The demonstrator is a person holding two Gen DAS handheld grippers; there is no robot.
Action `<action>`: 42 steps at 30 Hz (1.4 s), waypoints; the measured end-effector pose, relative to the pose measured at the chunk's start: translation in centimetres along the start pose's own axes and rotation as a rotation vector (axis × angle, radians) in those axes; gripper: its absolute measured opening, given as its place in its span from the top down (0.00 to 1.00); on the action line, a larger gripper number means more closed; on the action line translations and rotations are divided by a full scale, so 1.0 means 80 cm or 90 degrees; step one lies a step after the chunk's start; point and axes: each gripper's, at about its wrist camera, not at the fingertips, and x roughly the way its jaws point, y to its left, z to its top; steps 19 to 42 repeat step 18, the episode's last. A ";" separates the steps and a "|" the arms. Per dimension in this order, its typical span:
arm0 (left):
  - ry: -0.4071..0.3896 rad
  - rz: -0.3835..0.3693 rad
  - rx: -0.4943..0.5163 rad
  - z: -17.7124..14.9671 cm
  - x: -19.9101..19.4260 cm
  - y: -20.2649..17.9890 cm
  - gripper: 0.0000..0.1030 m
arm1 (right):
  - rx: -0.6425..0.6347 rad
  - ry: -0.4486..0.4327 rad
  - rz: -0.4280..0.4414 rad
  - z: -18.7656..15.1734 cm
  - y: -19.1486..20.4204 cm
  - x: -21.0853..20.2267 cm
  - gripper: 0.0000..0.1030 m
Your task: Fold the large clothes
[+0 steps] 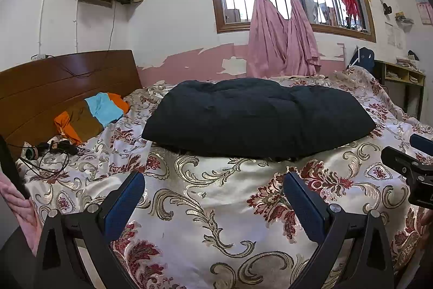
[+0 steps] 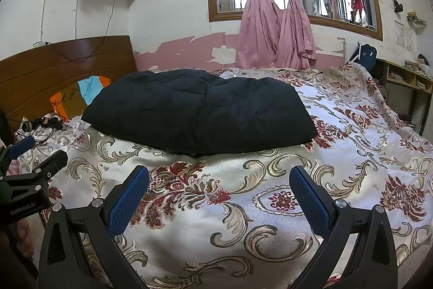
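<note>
Dark padded garment [image 1: 257,117] lies on the bed [image 1: 216,207] as a compact bundle, already folded over itself by the look of it, mid-bed toward the window side. Left tool [image 1: 213,197] and right tool [image 2: 219,191] both released, blue pads spread wide, holding nothing, hovering over the floral cover short of the garment's near edge. Step judged: between folds or finished. Next move, if any: reach forward, pinch the near edge at both corners, fold again.

text: "GenRobot.AI" | on: left tongs [image 2: 40,151] body | view: right wrist
</note>
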 end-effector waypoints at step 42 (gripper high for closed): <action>0.011 -0.003 0.005 -0.003 0.004 -0.003 0.00 | 0.012 0.023 0.001 -0.009 -0.003 0.008 0.01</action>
